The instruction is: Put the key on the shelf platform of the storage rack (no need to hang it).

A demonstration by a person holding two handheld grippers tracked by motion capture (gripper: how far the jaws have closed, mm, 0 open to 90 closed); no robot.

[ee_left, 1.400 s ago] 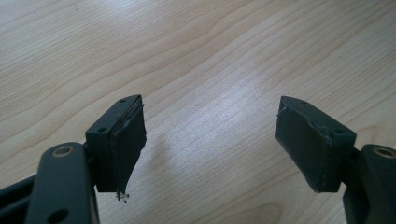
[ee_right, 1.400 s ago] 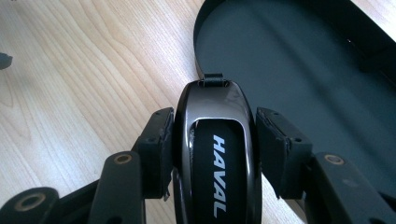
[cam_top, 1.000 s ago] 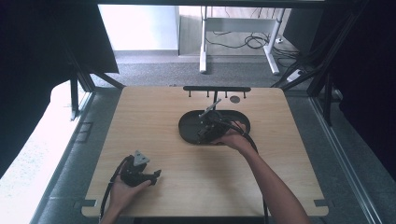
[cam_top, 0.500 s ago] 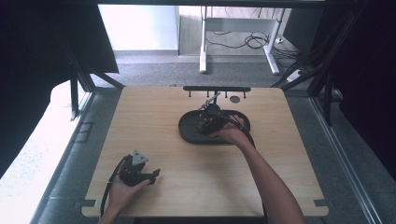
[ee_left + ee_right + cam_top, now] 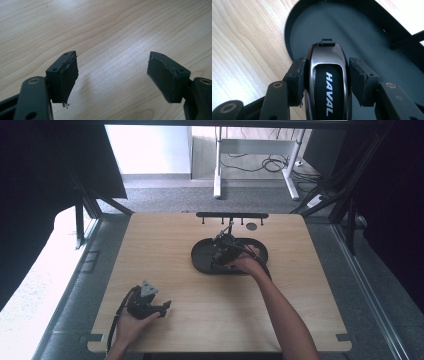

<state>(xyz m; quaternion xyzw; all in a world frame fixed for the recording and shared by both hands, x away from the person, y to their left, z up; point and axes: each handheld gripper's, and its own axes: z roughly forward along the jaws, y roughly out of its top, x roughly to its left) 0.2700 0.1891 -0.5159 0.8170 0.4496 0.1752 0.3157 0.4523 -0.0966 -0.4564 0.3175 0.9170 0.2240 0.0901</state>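
A glossy black car key fob point(image 5: 327, 75) marked HAVAL sits between the pads of my right gripper point(image 5: 327, 75), which is shut on it. The fob hangs just over the left end of a black oval tray point(image 5: 372, 47). In the high view the right gripper point(image 5: 223, 251) is over that tray point(image 5: 200, 262) at the table's middle. My left gripper point(image 5: 112, 75) stands open over bare wood with nothing between its pads. It rests in a hand near the front left of the table point(image 5: 146, 304).
A black rack with small pegs point(image 5: 232, 215) stands behind the tray at the far edge of the wooden table point(image 5: 165, 250). A small dark disc point(image 5: 251, 226) lies beside it. Bare wood lies between the two hands.
My right gripper with the fob has moved a little left and down toward the tray's left part. The left gripper has stayed put.
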